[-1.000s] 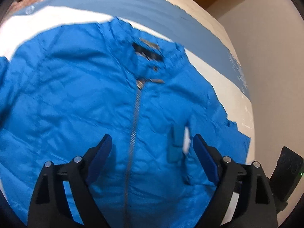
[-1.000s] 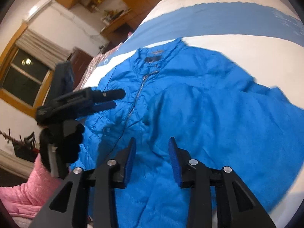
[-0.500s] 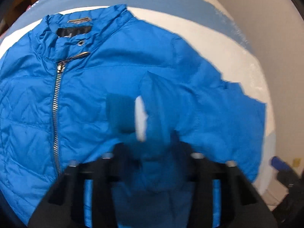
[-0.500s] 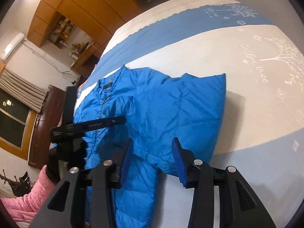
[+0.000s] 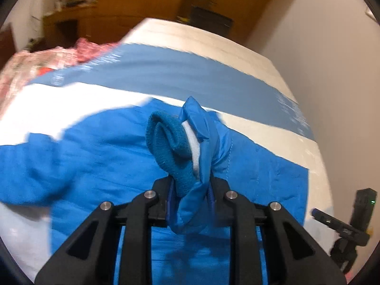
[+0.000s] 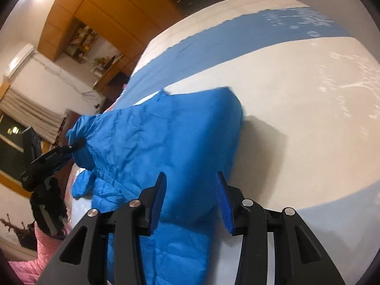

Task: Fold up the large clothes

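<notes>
A bright blue puffer jacket (image 5: 99,161) lies spread on a bed with a white and blue cover (image 5: 166,71). My left gripper (image 5: 191,197) is shut on the sleeve end, with its knitted teal cuff (image 5: 168,142) bunched up above the jaws. In the right wrist view the jacket (image 6: 166,137) lies folded over, and the left gripper (image 6: 54,156) shows at its far left edge. My right gripper (image 6: 191,201) is open and empty, low over the jacket's near edge.
A pink patterned quilt (image 5: 47,57) lies at the bed's far left. Wooden wardrobes (image 6: 106,7) stand behind the bed, a white wall (image 5: 332,71) to the right. The bed cover (image 6: 308,118) stretches right of the jacket. The right gripper (image 5: 344,228) shows at lower right.
My left gripper closed on the sleeve cuff and lifted it, pulling the sleeve across the jacket. My right gripper opened wider and shifted toward the jacket's right edge.
</notes>
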{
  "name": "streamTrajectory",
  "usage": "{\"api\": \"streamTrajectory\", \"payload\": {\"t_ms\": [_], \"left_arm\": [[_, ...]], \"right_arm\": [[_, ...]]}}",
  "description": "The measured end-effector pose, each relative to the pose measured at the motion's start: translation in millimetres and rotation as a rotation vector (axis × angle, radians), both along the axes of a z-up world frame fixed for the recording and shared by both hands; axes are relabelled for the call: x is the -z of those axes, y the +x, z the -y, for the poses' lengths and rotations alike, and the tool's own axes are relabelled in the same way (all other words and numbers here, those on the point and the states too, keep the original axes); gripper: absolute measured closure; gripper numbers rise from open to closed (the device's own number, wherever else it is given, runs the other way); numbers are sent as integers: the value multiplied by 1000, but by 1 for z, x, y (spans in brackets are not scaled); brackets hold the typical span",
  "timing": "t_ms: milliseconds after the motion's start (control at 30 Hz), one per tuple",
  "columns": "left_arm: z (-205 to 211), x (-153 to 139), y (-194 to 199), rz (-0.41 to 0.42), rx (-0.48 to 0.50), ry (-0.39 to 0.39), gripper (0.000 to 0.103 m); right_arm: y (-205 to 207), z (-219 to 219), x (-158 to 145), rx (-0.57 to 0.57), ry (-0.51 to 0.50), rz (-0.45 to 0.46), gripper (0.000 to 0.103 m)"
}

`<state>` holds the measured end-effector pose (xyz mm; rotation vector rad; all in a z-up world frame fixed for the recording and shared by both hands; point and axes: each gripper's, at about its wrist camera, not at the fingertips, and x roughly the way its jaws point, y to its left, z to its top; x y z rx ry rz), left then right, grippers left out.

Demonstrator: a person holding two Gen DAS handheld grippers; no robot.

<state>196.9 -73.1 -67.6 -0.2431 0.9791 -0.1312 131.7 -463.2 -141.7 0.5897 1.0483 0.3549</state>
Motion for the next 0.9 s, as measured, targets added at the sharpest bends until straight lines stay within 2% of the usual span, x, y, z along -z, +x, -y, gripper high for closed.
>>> {"api": "streamTrajectory", "payload": {"t_ms": [133, 233, 333, 400, 467, 600, 667, 767, 833, 900], "left_arm": [[-37, 22, 9, -75, -78, 22, 82], [-51, 57, 15, -158, -112, 52, 82], [-68, 99, 17, -246, -137, 87, 79], [-85, 115, 20, -269, -141, 81, 71], [-88, 126, 17, -253, -130, 63, 68], [-84, 123, 17, -249, -100, 105, 65], [-91, 105, 15, -254, -143, 124, 56], [-94, 69, 9, -154, -202, 168, 47], [-88, 53, 8, -113, -185, 168, 46], [-74, 51, 16, -113, -134, 145, 46]], "right_arm": [[24, -35, 7, -76, 13, -5, 60], [42, -59, 20, -119, 19, -40, 60], [54, -76, 40, -133, -53, -105, 60], [59, -81, 57, -135, -90, -153, 62], [60, -83, 76, -130, -71, -193, 62], [57, -95, 80, -153, -141, -166, 62], [57, -96, 73, -164, -155, -178, 62], [61, -88, 47, -163, -100, -133, 60], [68, -86, 31, -148, -106, -99, 58], [84, -88, 25, -130, -135, -88, 58]]}}
